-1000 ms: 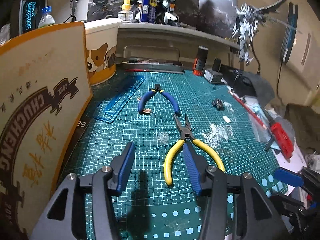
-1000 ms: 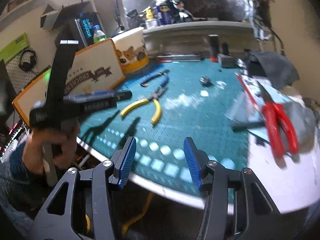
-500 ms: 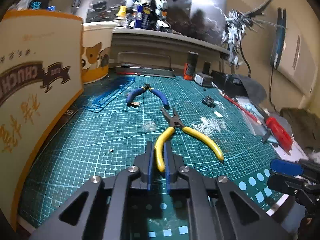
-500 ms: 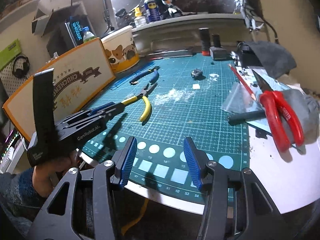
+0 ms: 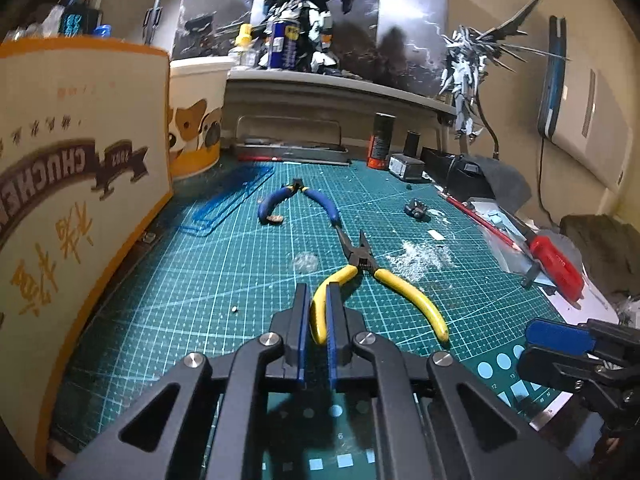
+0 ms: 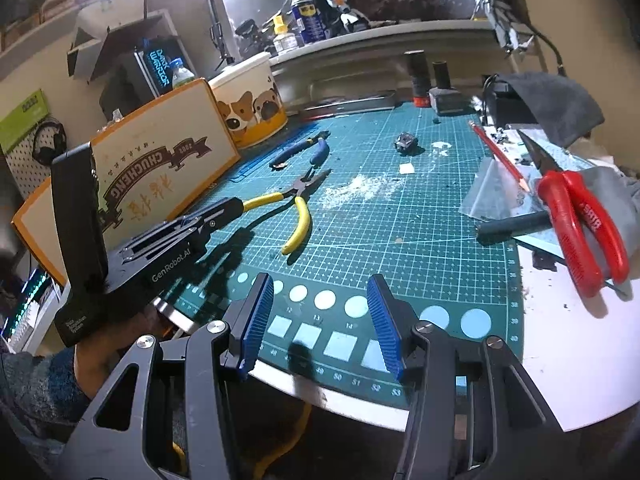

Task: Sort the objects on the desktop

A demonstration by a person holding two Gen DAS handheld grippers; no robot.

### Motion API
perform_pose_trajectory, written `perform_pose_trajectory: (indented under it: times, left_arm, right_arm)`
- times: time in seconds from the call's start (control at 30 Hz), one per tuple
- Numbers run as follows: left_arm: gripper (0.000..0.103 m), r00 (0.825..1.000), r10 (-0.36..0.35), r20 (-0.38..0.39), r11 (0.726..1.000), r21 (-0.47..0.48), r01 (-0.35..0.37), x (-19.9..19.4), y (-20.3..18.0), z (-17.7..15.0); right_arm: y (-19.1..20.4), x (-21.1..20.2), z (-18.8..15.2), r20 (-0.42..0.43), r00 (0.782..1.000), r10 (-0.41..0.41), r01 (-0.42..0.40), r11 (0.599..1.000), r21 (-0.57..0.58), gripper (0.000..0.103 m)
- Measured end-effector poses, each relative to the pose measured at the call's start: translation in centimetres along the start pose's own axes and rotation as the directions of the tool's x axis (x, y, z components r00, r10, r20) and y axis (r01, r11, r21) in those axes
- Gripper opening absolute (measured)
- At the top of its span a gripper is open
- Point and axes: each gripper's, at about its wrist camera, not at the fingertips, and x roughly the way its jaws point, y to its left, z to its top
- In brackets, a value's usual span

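Note:
Yellow-handled pliers lie on the green cutting mat, handles spread. My left gripper is shut on the left yellow handle near its end; it also shows in the right wrist view. Blue-handled nippers lie further back on the mat. My right gripper is open and empty above the mat's front edge, to the right of the left gripper. Red-handled cutters lie on the right side of the desk.
A cream and orange box stands along the left edge. A dog-print tub stands behind it. A metal tray, a dark spray can, a red pencil, a small dark part and white debris are there too.
My left gripper has gone from open to shut around the pliers' left yellow handle and has moved forward a little. The right gripper has stayed open and drifted slightly.

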Motion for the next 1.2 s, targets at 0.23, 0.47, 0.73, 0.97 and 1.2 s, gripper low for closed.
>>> perform_pose_trajectory:
  times: [0.23,0.47,0.73,0.97,1.2]
  left_arm:
    - [0.007,1.000,-0.008,-0.005,0.999,-0.036,0.008,-0.3,0.3,-0.2]
    - [0.007,1.000,0.004,0.008,0.999,-0.052,-0.003,-0.7,0.2,-0.5]
    - [0.007,1.000,0.026,0.015,0.998,-0.052,-0.025,-1.0,-0.1,0.1]
    - [0.000,0.999,0.046,0.017,0.998,-0.038,-0.045,-2.6,-0.4,2.4]
    - [0.003,0.989,-0.046,-0.142,0.989,-0.148,0.025,-2.0,1.4,-0.7]
  right_arm:
    - [2.5,3.2,0.6,0.060,0.996,-0.070,0.072,0.997,-0.037,0.029]
    - [5.2,6.3,0.9,0.112,0.974,-0.196,0.212,0.966,-0.148,0.029]
    - [5.8,6.4,0.8,0.155,0.956,-0.249,0.270,0.954,-0.132,0.010]
    - [7.6,4.3,2.8,0.186,0.952,-0.243,0.278,0.942,-0.187,0.008]
    - [7.3,4.0,3.4,0.155,0.965,-0.210,0.235,0.958,-0.165,0.007]
